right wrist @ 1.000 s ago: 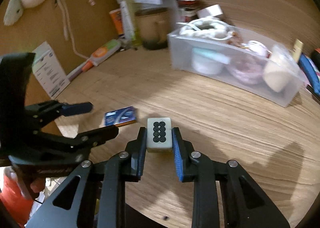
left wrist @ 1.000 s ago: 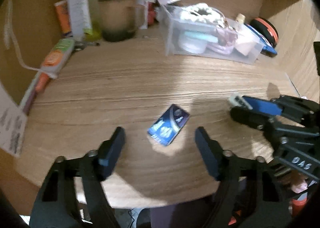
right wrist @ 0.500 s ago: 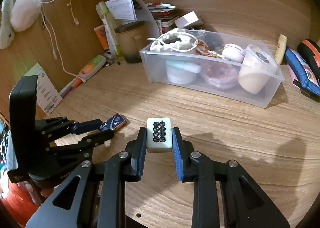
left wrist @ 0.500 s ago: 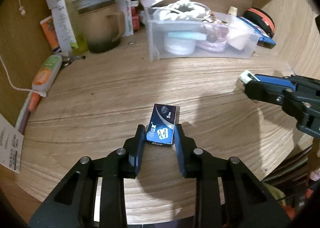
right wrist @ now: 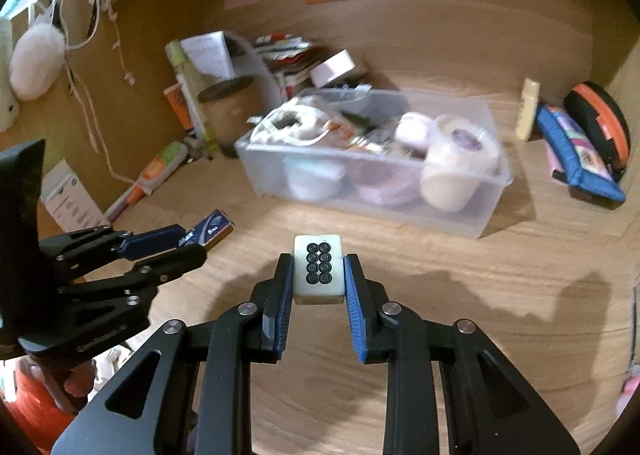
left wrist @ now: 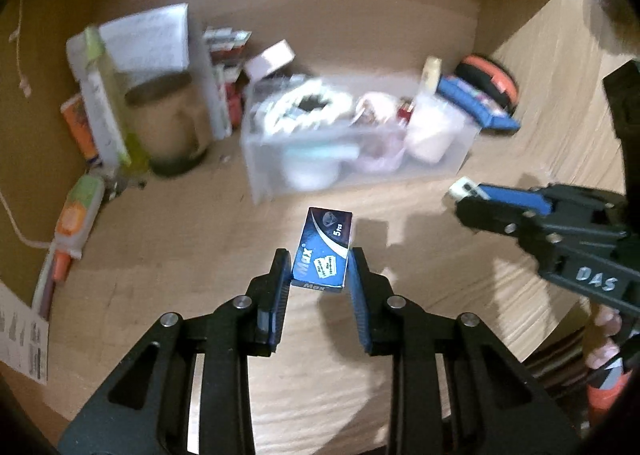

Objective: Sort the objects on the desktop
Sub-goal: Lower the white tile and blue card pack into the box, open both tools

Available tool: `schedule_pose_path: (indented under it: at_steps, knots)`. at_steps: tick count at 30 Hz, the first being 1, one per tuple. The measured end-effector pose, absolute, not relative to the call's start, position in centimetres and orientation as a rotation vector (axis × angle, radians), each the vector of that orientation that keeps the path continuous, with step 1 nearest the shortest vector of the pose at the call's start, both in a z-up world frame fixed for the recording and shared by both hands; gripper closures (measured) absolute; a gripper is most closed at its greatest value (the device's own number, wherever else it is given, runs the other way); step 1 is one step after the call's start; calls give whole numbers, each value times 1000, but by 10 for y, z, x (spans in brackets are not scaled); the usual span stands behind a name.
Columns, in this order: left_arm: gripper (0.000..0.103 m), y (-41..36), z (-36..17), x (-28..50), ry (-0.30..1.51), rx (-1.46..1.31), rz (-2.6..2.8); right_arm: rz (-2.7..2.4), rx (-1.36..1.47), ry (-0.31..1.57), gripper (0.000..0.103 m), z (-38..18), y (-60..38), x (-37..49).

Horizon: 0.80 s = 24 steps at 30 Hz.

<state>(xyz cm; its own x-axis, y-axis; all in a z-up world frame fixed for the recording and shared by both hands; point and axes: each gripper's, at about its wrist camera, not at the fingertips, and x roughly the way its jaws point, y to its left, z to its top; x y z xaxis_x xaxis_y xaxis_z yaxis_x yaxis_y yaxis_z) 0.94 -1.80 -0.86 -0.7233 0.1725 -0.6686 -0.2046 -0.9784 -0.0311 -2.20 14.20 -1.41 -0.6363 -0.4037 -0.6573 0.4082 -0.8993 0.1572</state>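
Both grippers are loaded and clear of the desk, so the picking half of this round looks done and the placing half is left.

The left gripper (left wrist: 318,269) is clenched on a small blue box (left wrist: 324,247) printed "Max" and "5 pcs"; its near end sits between the pads and the rest sticks out forward, above the wooden desktop (left wrist: 180,247). In the right wrist view the same box shows at the left, pinched side-on.

The right gripper (right wrist: 318,275) is clamped on a cream mahjong tile (right wrist: 319,269) showing 8 circles in 2 columns, face up toward the camera, also off the surface.

Ahead of both stands the clear plastic bin (right wrist: 460,211), already crowded with a coiled white cable, rolls of tape and a white tub. It seems the likely destination, though the pictures do not settle that.

Still unsorted on the desk, as far as I can tell: an orange-and-green tube (left wrist: 78,211) at the left, a blue pouch (right wrist: 576,151) and a black-and-orange round case (right wrist: 600,123) at the right, plus the clutter by the back wall around the brown mug (left wrist: 168,123). My estimate is that the job is at an early to middle stage.
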Motion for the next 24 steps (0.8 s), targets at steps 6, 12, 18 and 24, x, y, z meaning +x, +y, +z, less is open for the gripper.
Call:
schedule_pose_path:
  at_steps: [6,12,18,24]
  knots:
    - [74,-4,16,-6,22,-960,2732,-2536,952,3,80,7,159,-34]
    - [74,9,32,-27,15,-923,2718,-2576,903,-5,80,24,170,-47]
    - [74,20,40,-50,-6,-910,2696,-2590,876,5,80,34,174,-65]
    - [74,26,41,-72,1,-926,2689,-2577,879,20,80,33,173,-88]
